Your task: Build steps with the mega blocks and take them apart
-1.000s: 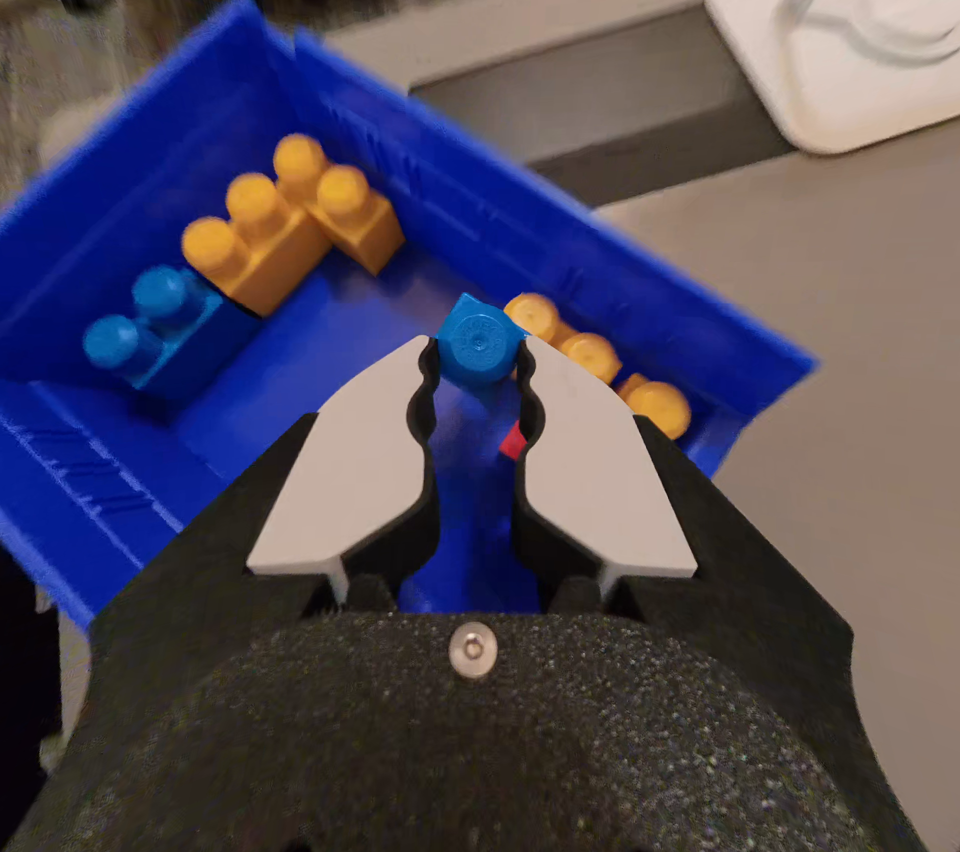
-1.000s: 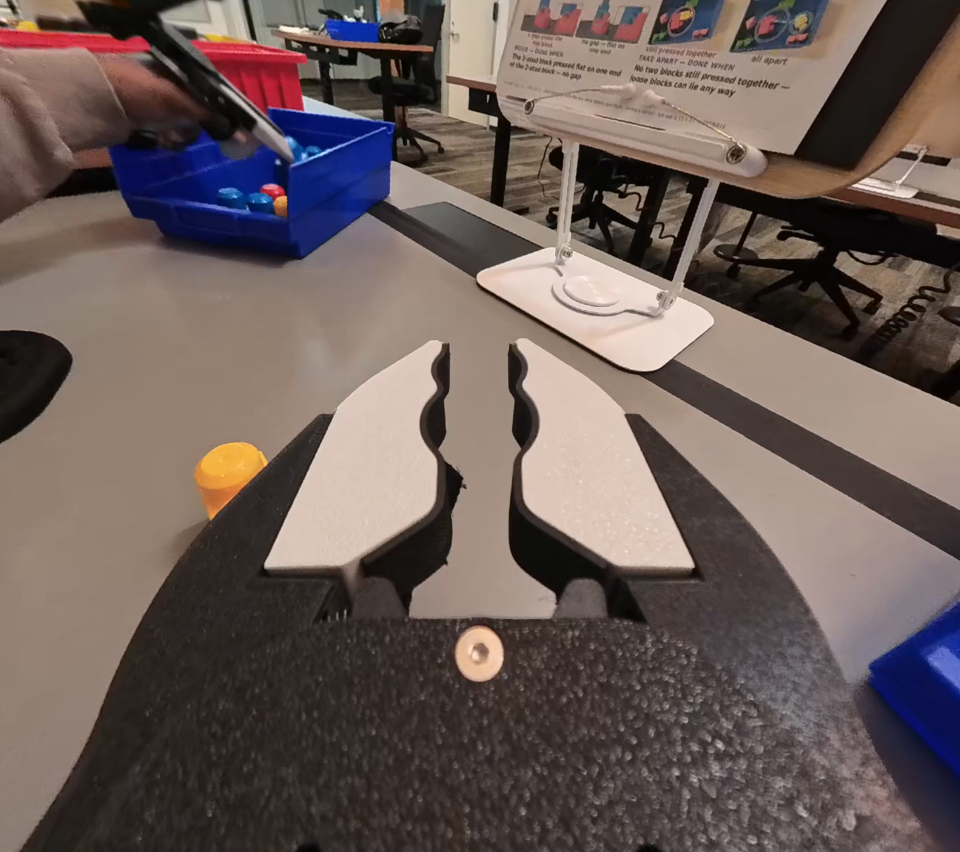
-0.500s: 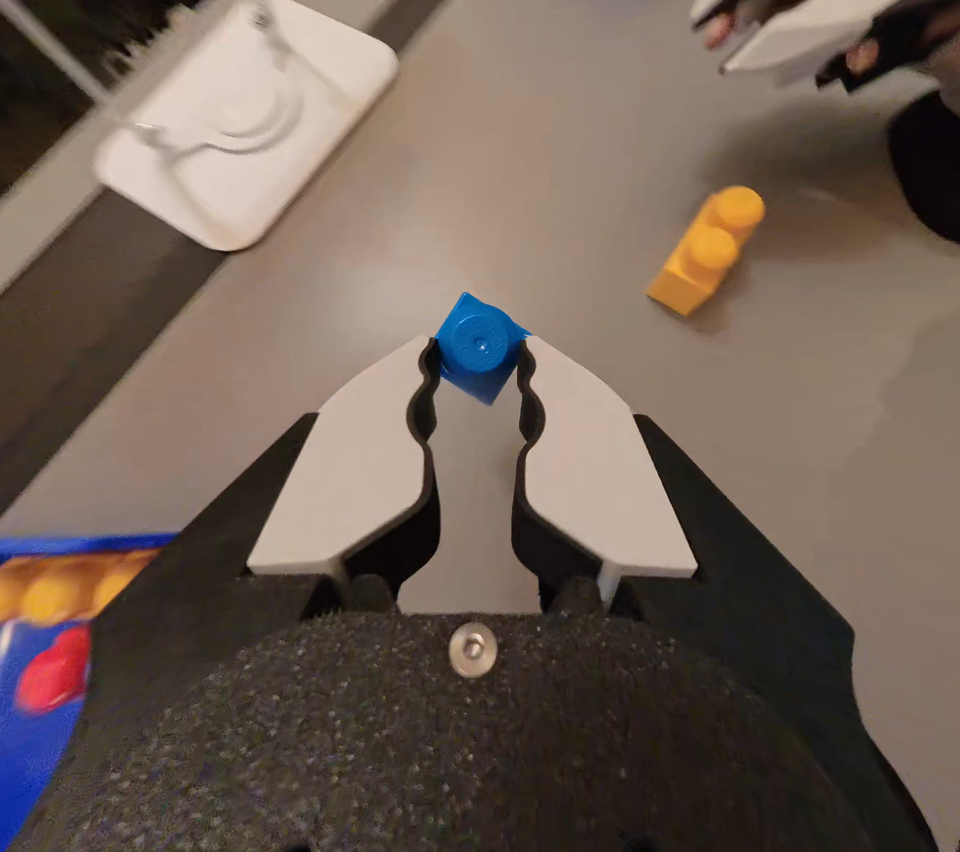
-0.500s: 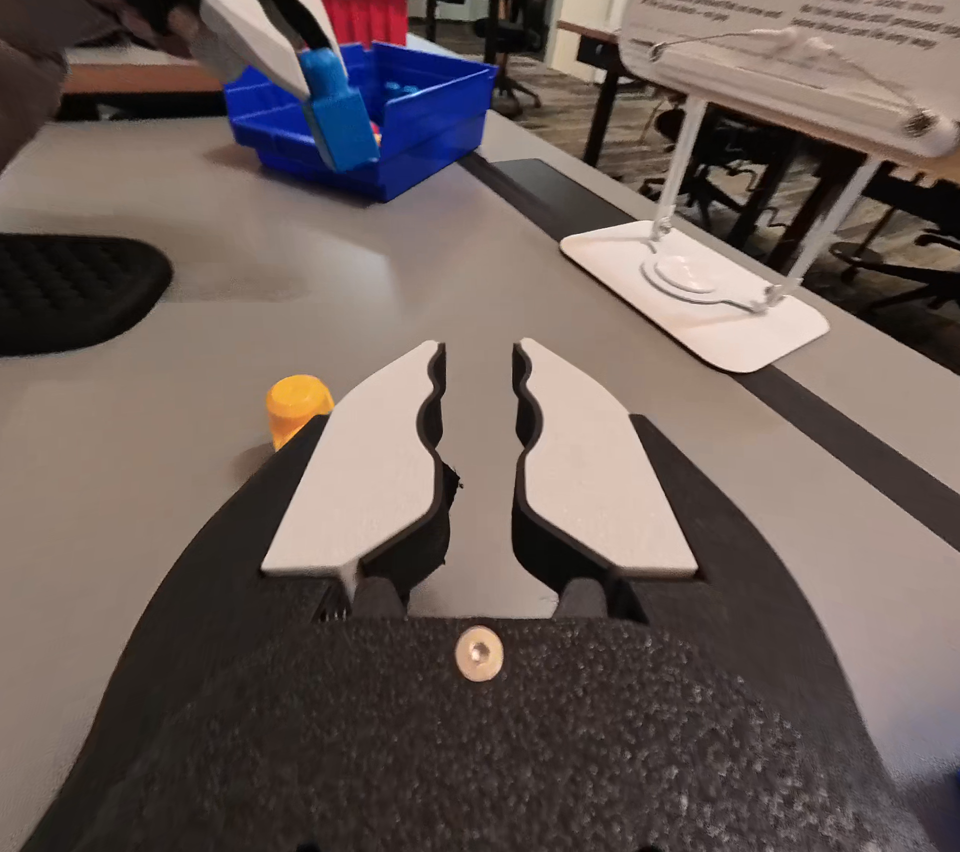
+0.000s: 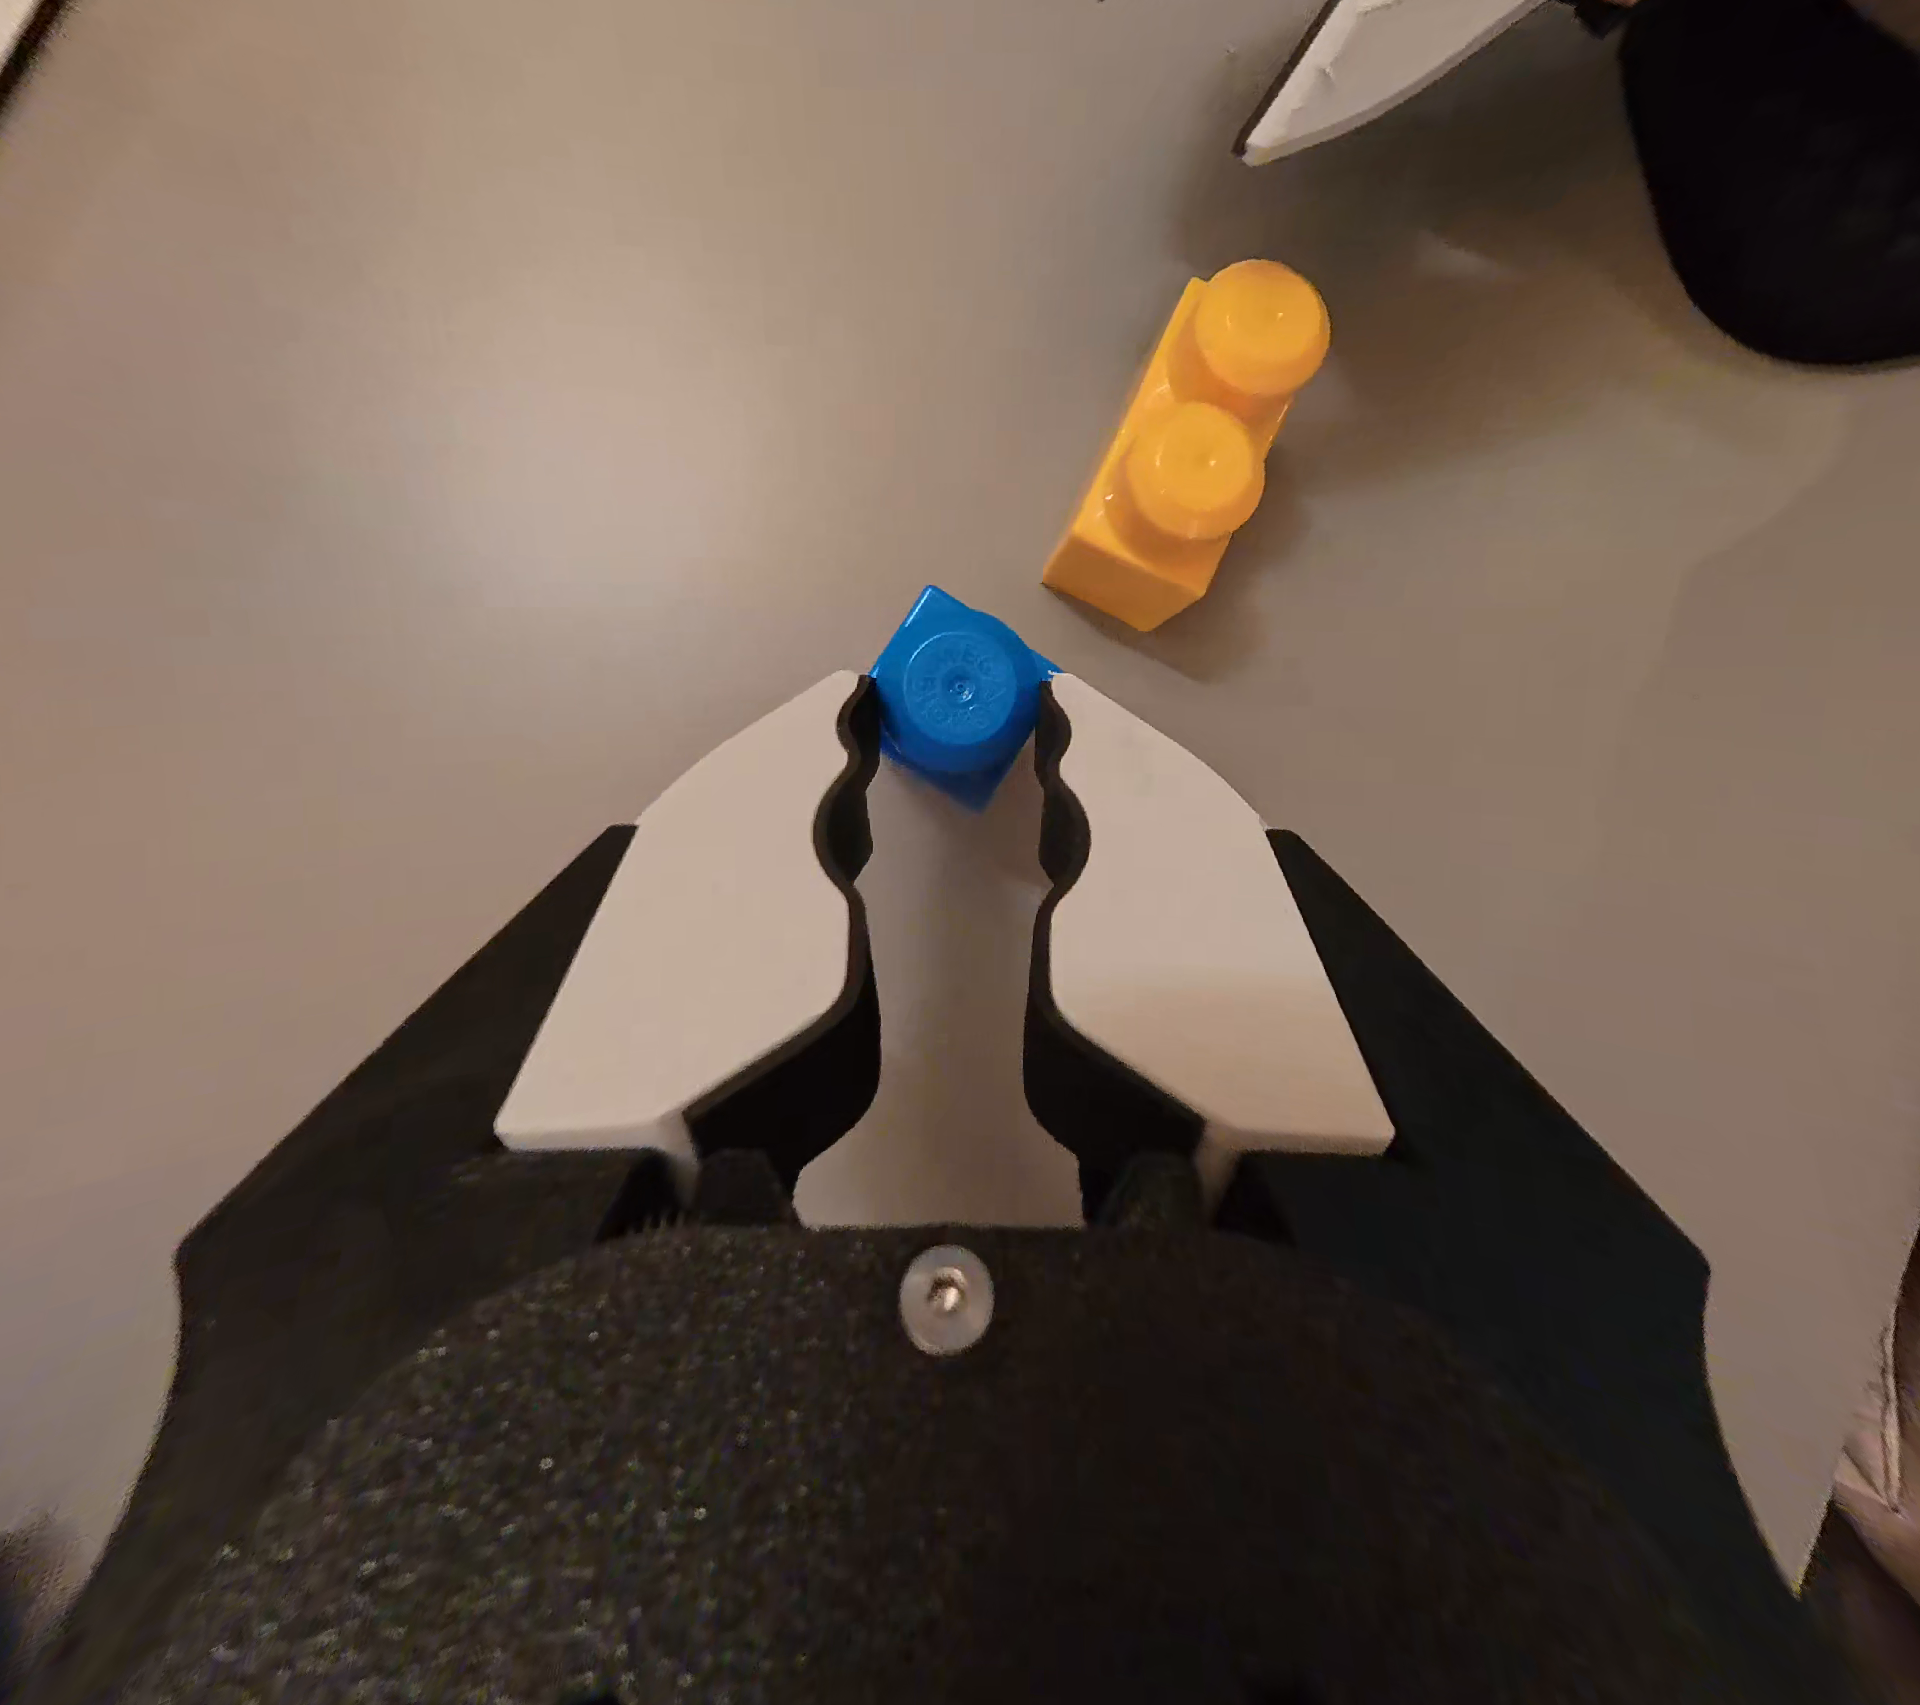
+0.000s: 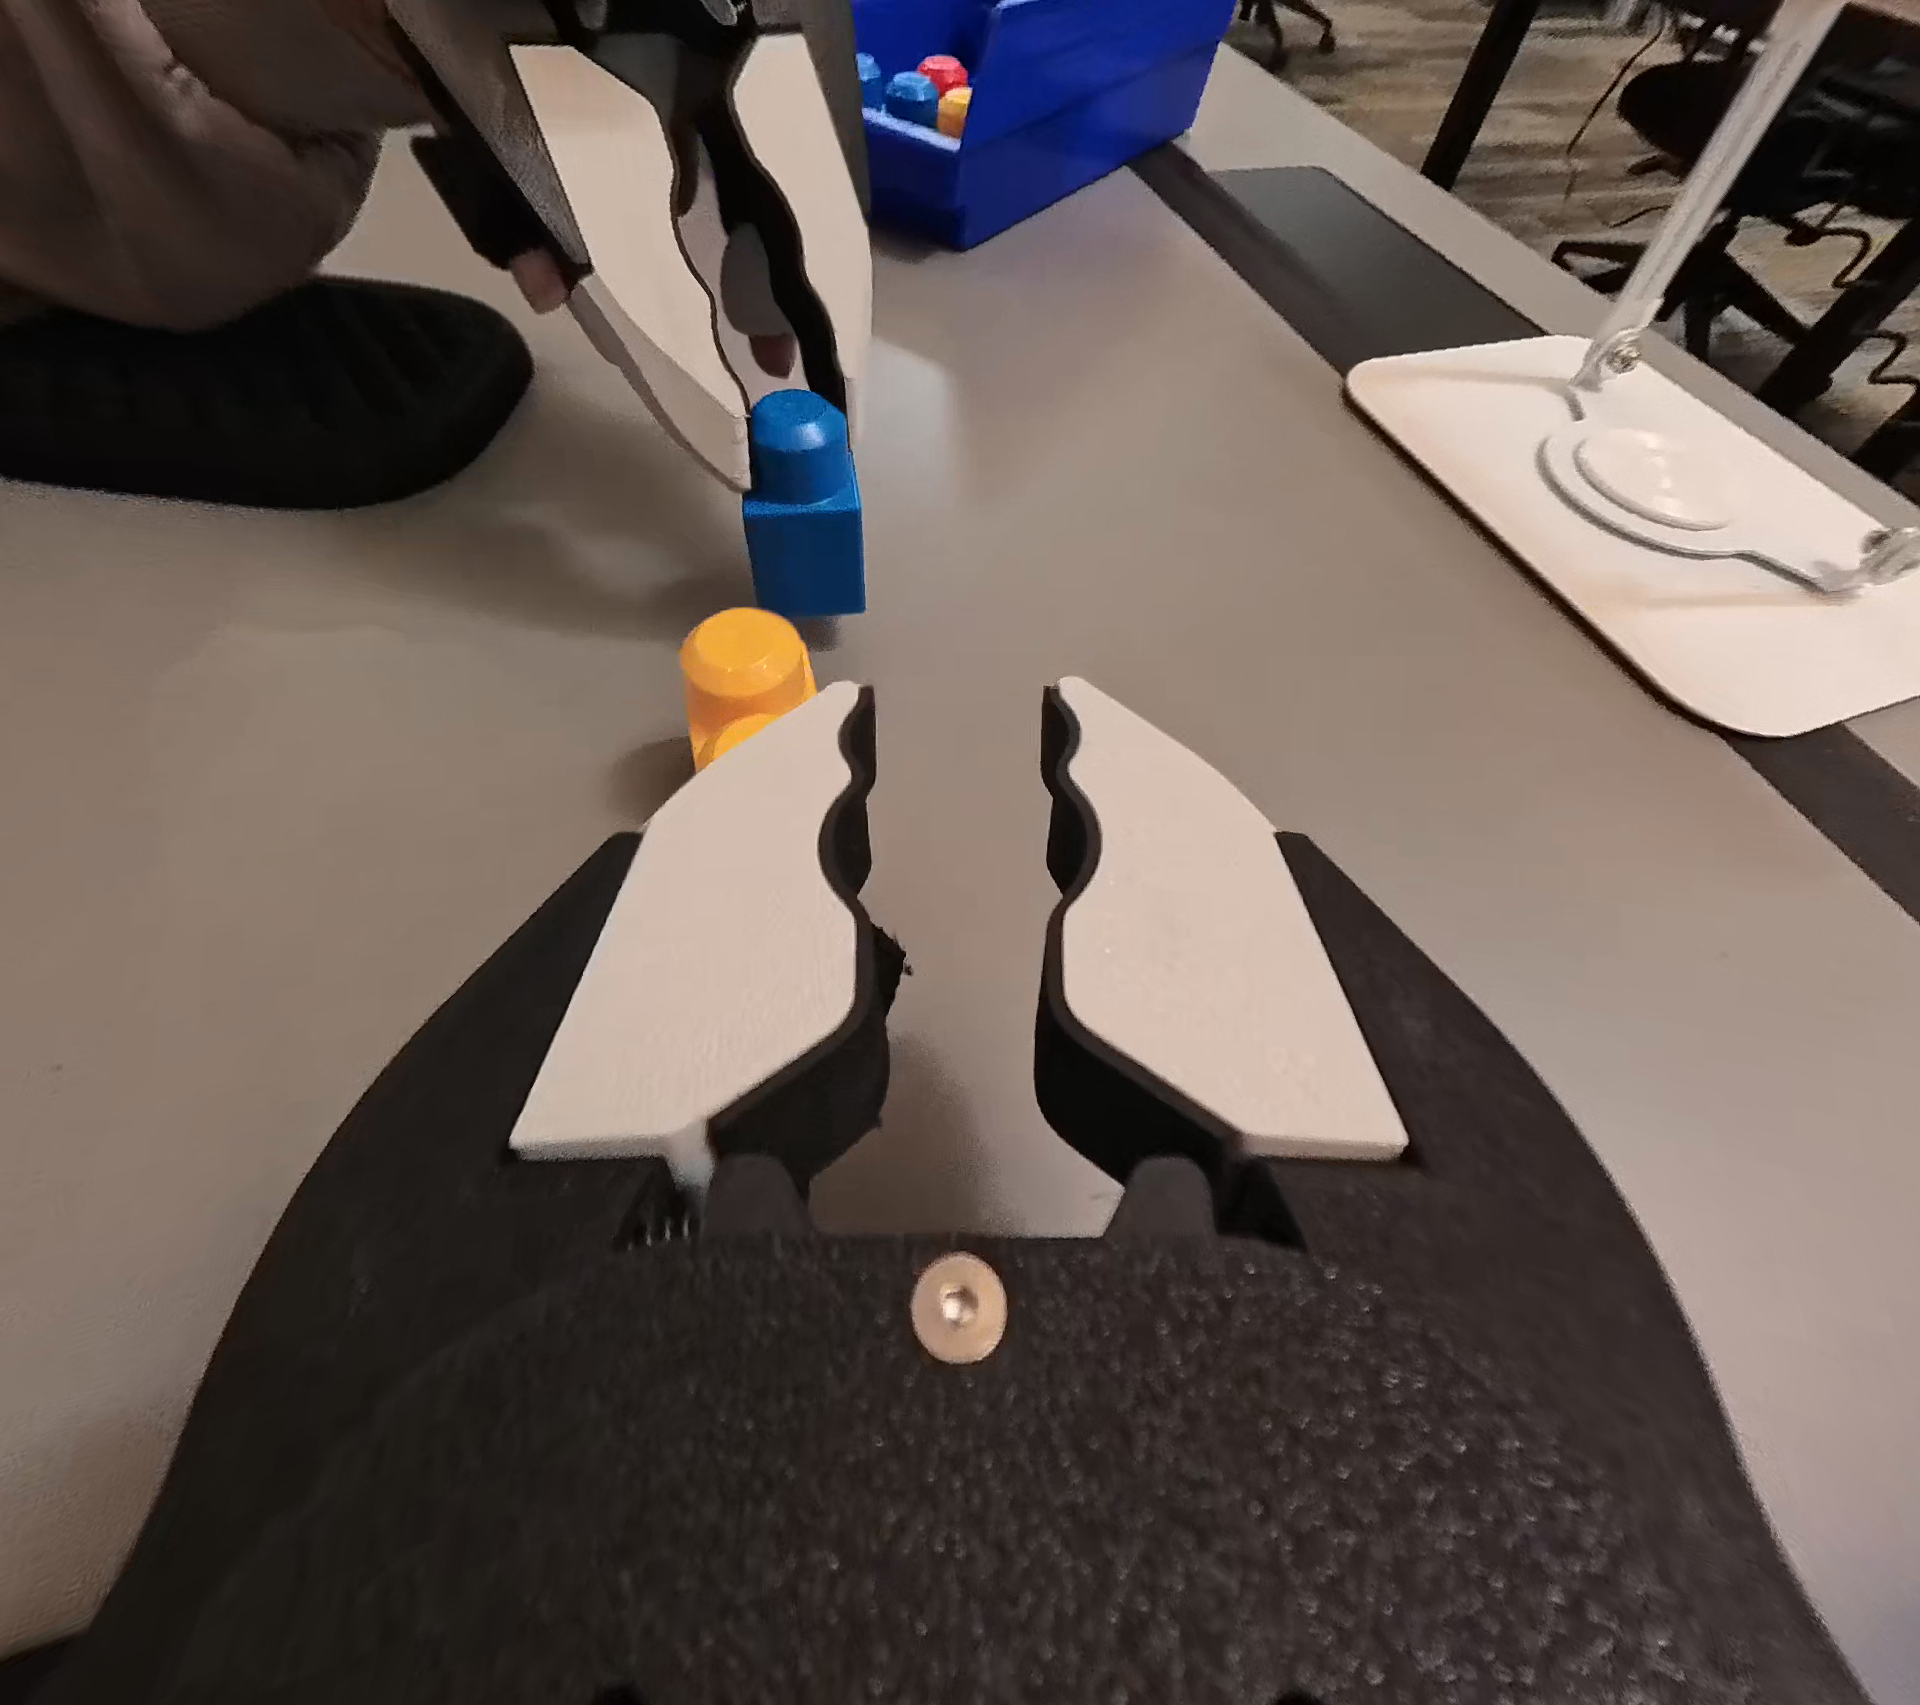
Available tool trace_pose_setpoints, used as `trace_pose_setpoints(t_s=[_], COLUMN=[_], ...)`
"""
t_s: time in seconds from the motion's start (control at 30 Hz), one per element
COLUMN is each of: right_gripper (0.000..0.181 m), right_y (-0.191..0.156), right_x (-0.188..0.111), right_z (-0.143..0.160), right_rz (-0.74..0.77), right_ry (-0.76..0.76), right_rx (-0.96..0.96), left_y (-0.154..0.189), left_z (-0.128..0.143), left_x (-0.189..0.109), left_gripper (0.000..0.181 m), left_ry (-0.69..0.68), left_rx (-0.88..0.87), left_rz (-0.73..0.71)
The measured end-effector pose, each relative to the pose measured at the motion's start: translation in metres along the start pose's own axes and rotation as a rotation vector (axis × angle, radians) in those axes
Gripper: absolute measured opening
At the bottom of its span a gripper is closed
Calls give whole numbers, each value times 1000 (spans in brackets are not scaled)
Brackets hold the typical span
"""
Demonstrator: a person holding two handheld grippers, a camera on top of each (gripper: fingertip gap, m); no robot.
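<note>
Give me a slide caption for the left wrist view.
Left tool grips a blue one-stud block above the grey table, near a yellow two-stud block.

Embossed lettering on blue block (image 5: 954, 708) stud; otherwise no legible txt.

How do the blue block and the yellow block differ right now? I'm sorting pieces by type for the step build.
The blue block has one stud; the yellow block has two and is longer. The blue block is clamped by its stud in the left gripper, while the yellow block rests free on the table, untouched by the open right gripper. Whether the blue block touches the table is unclear. Both are studs-up plastic blocks.
</note>
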State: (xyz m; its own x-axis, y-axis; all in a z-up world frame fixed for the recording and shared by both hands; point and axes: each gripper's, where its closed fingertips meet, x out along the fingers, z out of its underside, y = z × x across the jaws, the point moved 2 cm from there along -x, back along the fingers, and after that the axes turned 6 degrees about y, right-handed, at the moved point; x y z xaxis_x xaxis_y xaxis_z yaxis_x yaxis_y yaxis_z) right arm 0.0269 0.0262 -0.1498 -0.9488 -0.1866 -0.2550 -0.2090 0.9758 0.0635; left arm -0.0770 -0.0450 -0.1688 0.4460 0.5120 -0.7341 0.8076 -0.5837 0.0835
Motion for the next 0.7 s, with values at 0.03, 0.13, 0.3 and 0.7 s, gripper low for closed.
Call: trace_pose_setpoints(t_s=[0.03,0.13,0.3,0.7], right_gripper=[31,34,39,49], right_y=[-1,-5,-12,-35], right_x=[1,1,0,4], right_z=[2,6,11,34], right_rz=[-6,-32,-91,-203], right_ry=[-13,-42,-75,-229], right_rx=[-4,-8,7,-27], left_y=[2,4,4,9], left_z=[1,4,7,3], left_x=[2,9,14,-1], left_gripper=[29,29,29,43], left_ry=[-1,-5,17,197], left_rx=[5,5,-2,32], left_rz=[3,-1,-12,-57])
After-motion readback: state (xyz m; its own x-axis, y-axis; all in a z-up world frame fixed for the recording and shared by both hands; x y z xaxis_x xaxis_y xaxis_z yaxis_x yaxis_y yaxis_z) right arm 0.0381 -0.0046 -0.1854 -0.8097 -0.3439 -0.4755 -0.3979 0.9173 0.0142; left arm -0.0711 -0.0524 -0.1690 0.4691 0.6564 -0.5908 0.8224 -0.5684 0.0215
